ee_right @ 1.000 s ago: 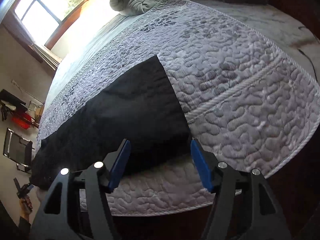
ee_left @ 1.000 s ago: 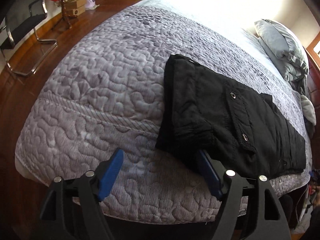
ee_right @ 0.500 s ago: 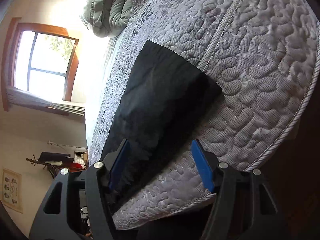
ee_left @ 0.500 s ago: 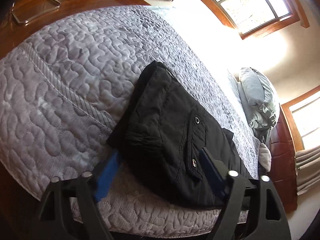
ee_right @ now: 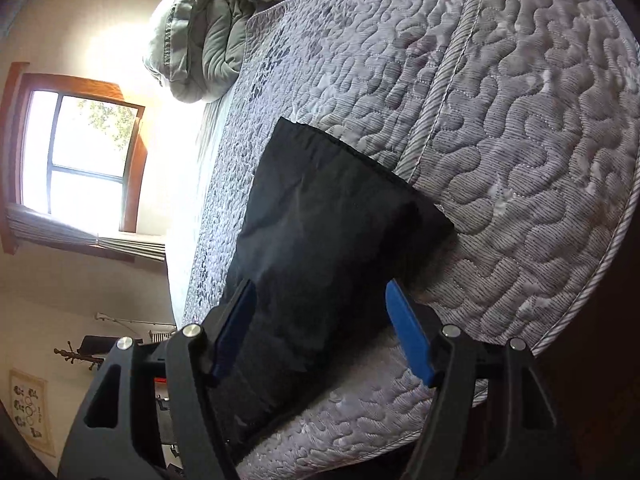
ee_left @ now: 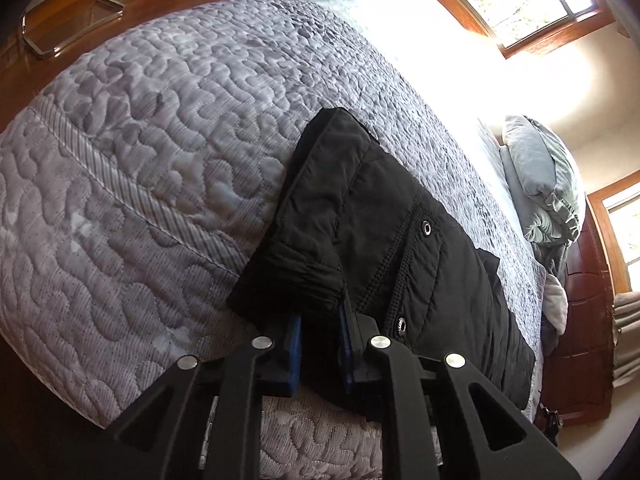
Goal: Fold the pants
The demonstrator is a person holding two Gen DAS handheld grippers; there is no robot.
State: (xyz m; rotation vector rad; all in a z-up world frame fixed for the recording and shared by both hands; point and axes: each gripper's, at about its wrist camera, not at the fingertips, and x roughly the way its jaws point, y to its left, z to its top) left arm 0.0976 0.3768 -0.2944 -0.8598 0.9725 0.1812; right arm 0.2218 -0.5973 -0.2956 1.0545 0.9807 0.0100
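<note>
Lying lengthwise on the grey quilted bedspread [ee_left: 152, 140], the black cargo pants [ee_left: 384, 240] reach its near edge. The left gripper [ee_left: 320, 340] pinches their waistband at six o'clock. The right gripper [ee_right: 320, 332] is spread wide, straddling the pants' leg end.

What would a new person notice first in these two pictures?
The black pants lie along the near edge of the grey quilt. The left gripper is shut on their waist end; the right gripper is open around the leg end. A bright window glares beyond.
</note>
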